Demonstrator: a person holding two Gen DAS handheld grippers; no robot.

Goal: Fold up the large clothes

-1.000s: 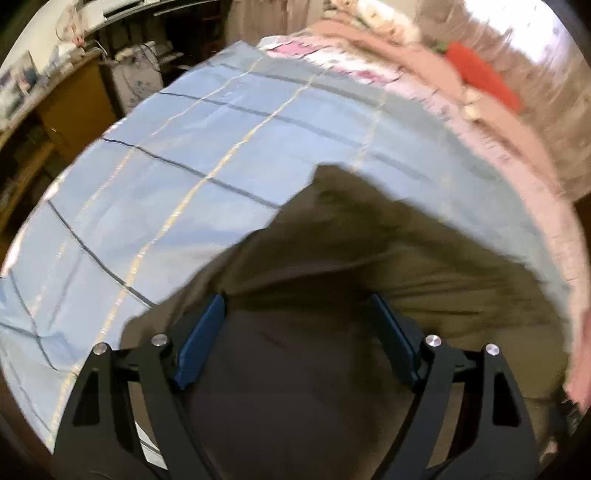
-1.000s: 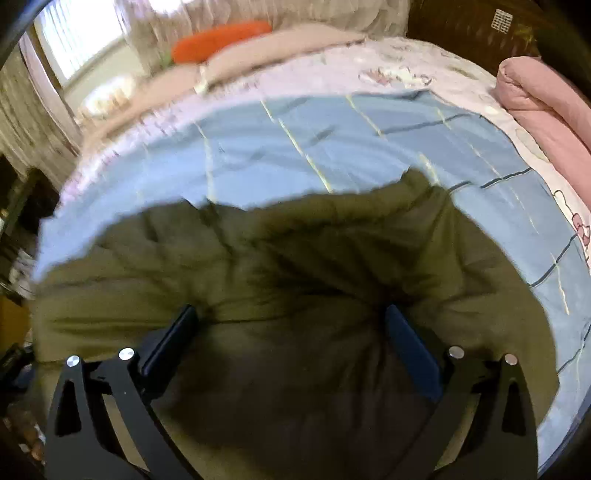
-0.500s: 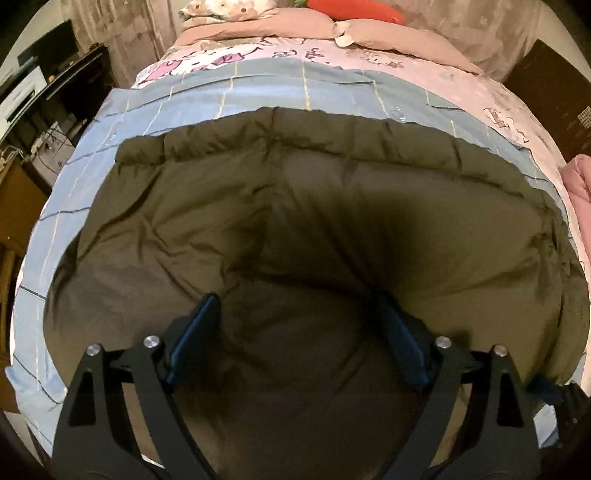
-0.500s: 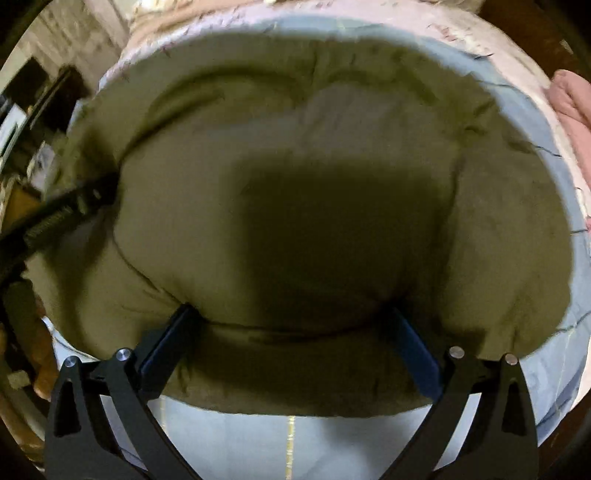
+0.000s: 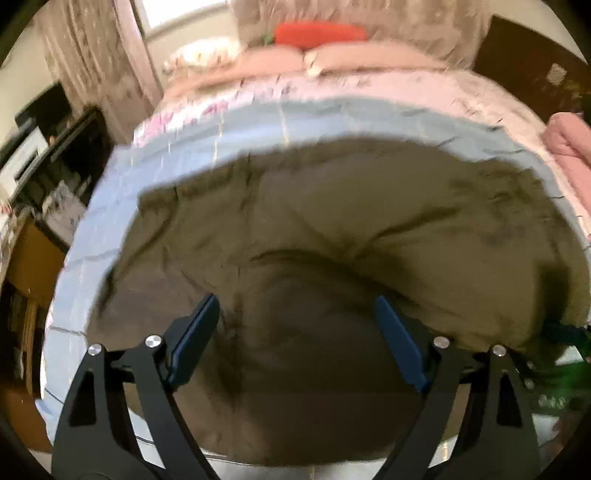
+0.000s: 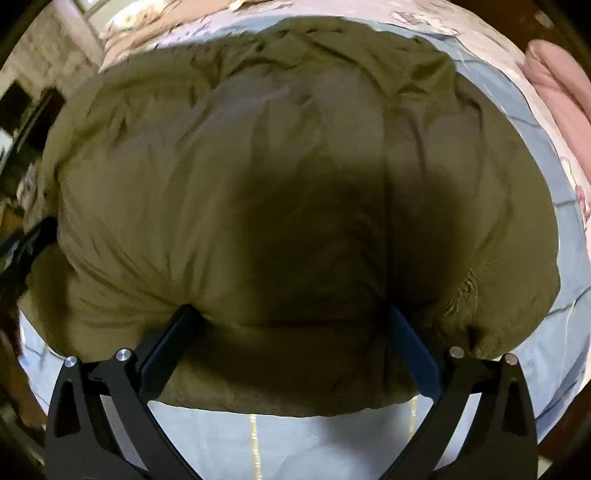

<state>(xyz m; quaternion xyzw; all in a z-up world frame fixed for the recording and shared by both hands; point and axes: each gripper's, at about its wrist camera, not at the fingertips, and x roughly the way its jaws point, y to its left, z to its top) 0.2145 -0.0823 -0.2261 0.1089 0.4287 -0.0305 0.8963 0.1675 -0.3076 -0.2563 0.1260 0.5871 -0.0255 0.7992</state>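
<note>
A large olive-green padded coat (image 5: 332, 229) lies spread on a light blue checked sheet (image 5: 258, 125) on the bed. It fills most of the right wrist view (image 6: 288, 177), with a fur-like trim (image 6: 461, 295) at its right edge. My left gripper (image 5: 295, 325) is open, its blue-padded fingers (image 5: 195, 332) apart over the coat's near part. My right gripper (image 6: 291, 325) is open, its fingers (image 6: 166, 350) straddling the coat's near edge. Neither pair of jaws pinches fabric. The left gripper's body shows at the left edge of the right wrist view (image 6: 26, 240).
Pink bedding (image 5: 369, 88), pillows and an orange-red cushion (image 5: 317, 33) lie at the bed's far end. A folded pink blanket (image 6: 557, 81) sits at the right. Dark shelves and a wooden cabinet (image 5: 33, 258) stand left of the bed.
The coat went from bunched in the air to spread flat on the sheet. Both grippers have drawn back a little toward its near edge, jaws still apart.
</note>
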